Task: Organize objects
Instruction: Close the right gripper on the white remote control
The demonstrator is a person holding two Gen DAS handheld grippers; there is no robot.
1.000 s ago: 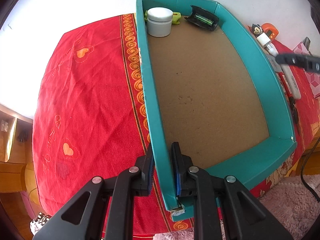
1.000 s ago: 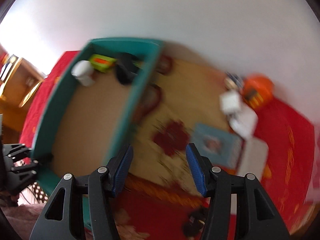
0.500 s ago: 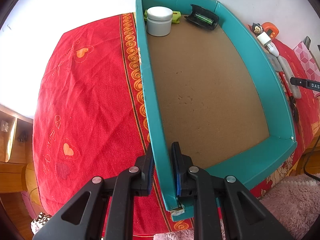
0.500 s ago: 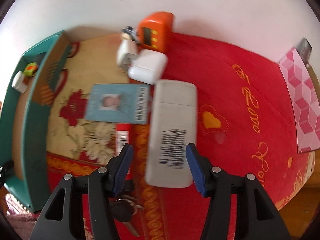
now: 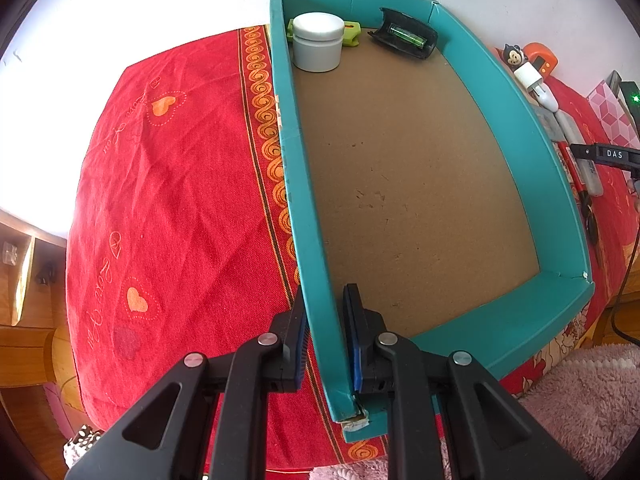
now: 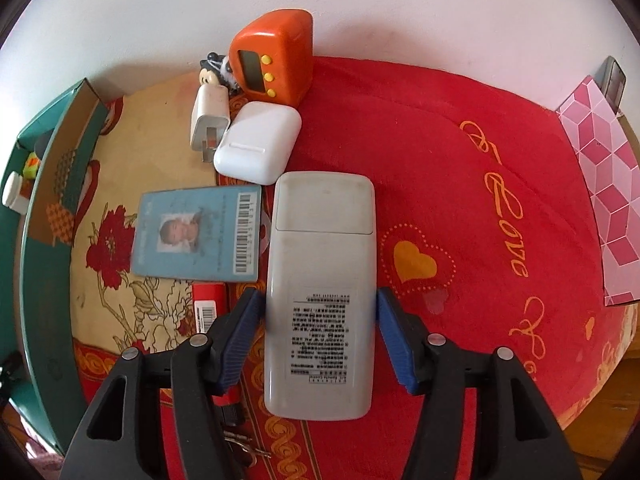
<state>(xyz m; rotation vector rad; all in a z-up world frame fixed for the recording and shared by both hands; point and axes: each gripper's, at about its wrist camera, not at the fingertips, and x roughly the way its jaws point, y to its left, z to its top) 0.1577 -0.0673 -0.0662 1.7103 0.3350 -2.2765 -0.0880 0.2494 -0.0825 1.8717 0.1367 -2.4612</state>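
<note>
My left gripper (image 5: 325, 340) is shut on the left wall of a teal box (image 5: 316, 320) with a brown floor. A white jar (image 5: 318, 42), a green item (image 5: 352, 36) and a black case (image 5: 404, 38) sit at the box's far end. My right gripper (image 6: 316, 340) is open, its jaws on either side of a grey-white remote control (image 6: 322, 280) lying face down on the red cloth. Whether the pads touch the remote I cannot tell. The teal box (image 6: 36, 272) shows at the left edge of the right wrist view.
Beside the remote lie an ID card (image 6: 198, 236), a white earbud case (image 6: 258, 142), a white charger plug (image 6: 209, 118), an orange timer (image 6: 272, 60), a red pen (image 6: 208, 312) and keys (image 6: 240, 446). A pink patterned box (image 6: 600, 200) stands at the right. Wall behind.
My right gripper has swung right from the box and come down over the remote, which now lies between its open jaws. My left gripper still holds the box wall, unmoved.
</note>
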